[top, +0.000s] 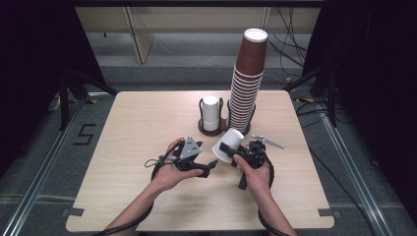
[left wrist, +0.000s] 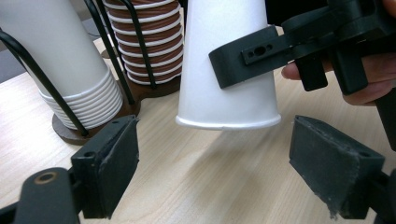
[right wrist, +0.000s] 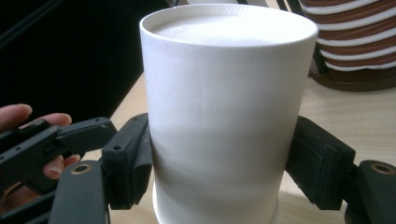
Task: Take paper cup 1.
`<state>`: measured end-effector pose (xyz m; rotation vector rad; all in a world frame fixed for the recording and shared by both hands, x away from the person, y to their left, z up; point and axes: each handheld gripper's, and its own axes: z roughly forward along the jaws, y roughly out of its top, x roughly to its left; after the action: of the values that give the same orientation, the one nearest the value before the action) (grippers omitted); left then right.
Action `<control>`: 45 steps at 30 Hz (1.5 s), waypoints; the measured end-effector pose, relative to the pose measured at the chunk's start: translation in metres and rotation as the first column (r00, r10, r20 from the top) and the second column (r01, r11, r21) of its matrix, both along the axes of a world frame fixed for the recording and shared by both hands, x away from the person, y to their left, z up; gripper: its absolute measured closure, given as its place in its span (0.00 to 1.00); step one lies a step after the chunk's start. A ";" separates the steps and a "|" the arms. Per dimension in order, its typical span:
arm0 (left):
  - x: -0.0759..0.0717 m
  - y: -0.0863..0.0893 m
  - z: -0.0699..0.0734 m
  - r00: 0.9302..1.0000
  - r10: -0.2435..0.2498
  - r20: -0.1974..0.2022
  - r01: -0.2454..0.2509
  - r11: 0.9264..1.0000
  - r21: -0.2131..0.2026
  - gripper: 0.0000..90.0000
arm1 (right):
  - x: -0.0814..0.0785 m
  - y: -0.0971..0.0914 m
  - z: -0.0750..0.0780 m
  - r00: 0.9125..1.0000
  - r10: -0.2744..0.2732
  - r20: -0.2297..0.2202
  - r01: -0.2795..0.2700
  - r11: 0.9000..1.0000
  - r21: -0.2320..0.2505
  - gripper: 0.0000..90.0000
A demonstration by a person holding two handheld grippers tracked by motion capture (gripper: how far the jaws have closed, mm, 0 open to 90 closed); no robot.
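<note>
The right hand-held gripper (top: 227,148) clamps a white cup (top: 227,144) upside down while the left hand-held gripper (top: 210,166), jaws open and empty, must next close on its rim.

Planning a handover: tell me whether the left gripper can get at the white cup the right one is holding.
Probably yes. The left gripper stands open just below the white cup's rim with bare table between; the right gripper clamps higher on the wall.
</note>
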<state>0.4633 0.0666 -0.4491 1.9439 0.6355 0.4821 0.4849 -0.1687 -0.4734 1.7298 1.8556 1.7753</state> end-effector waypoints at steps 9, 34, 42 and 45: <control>0.000 -0.003 -0.001 1.000 -0.013 -0.003 0.013 1.000 0.006 0.17 | 0.000 -0.003 -0.003 0.999 0.012 -0.036 -0.010 0.998 0.065 0.33; 0.014 -0.032 -0.014 0.997 -0.061 -0.038 0.061 0.998 0.005 0.12 | -0.003 -0.001 -0.002 0.998 0.053 -0.046 -0.047 0.993 0.111 0.34; 0.018 -0.035 -0.016 0.997 -0.072 -0.035 0.073 0.997 0.007 0.12 | -0.004 0.000 -0.002 0.997 0.051 -0.049 -0.045 0.993 0.111 0.34; 0.019 -0.036 -0.015 0.997 -0.072 -0.036 0.073 0.997 0.024 0.11 | -0.005 0.001 -0.001 0.997 0.057 -0.056 -0.050 0.992 0.119 0.35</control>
<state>0.4826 0.0310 -0.4645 1.9959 0.5819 0.4132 0.4801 -0.1674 -0.4743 1.8074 1.8737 1.9094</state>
